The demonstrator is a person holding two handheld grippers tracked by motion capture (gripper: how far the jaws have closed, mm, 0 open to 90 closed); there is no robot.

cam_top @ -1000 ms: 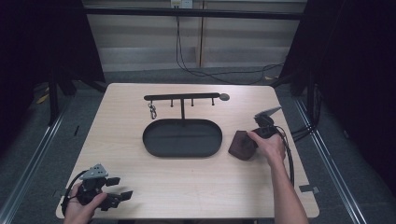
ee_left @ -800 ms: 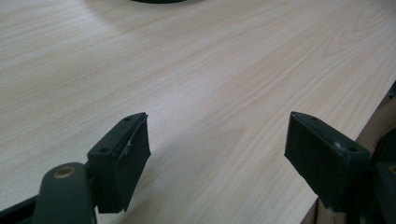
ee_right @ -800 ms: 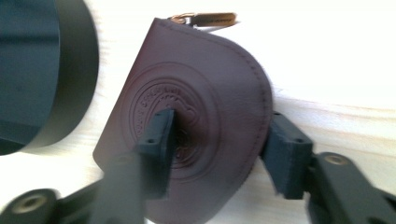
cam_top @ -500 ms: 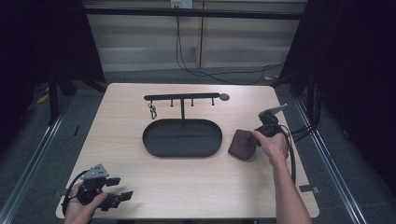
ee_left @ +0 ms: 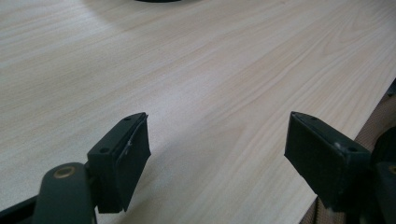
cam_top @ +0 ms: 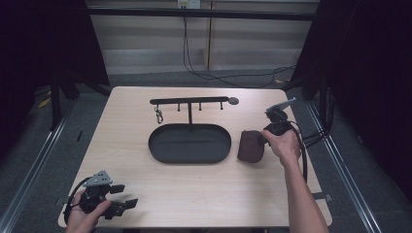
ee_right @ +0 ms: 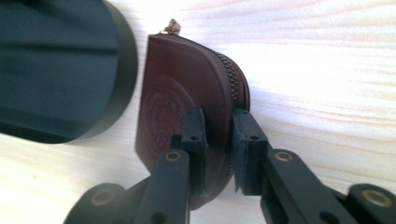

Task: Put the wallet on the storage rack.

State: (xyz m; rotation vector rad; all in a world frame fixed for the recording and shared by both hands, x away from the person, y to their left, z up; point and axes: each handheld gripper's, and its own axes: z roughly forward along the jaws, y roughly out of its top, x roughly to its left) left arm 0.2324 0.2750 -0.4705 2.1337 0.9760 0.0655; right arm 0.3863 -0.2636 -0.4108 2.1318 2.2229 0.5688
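Pouch (ee_right: 187,93), brown leather, zipped along its curved edge, clamped between right tongs (ee_right: 219,140): one pad on the embossed flat face, the other on the zipper side, near the pouch's end closest to the camera. Jaws just closed in on it, pouch between them, standing on edge. Zip pull at the far top corner. Seen from the high view, pouch (cam_top: 251,146) just right of tray (cam_top: 189,143), near its right end, without clear contact; right tongs (cam_top: 265,138) at the pouch's right side, hand wrapped round the body, cable trailing back along the forearm. Dark tray wall (ee_right: 119,70) close beside the pouch's left face in the right gripper view.

Left tongs (cam_top: 127,204) far off at the near left corner of the desk (cam_top: 121,141), well apart from the pouch, held low over the wood. Jaws wide apart in the left gripper view, nothing between them but bare desk (ee_left: 210,70).

Rack (cam_top: 189,102) behind the tray: thin black bar on a post, small pegs hanging down, a key ring (cam_top: 159,115) on the leftmost peg.
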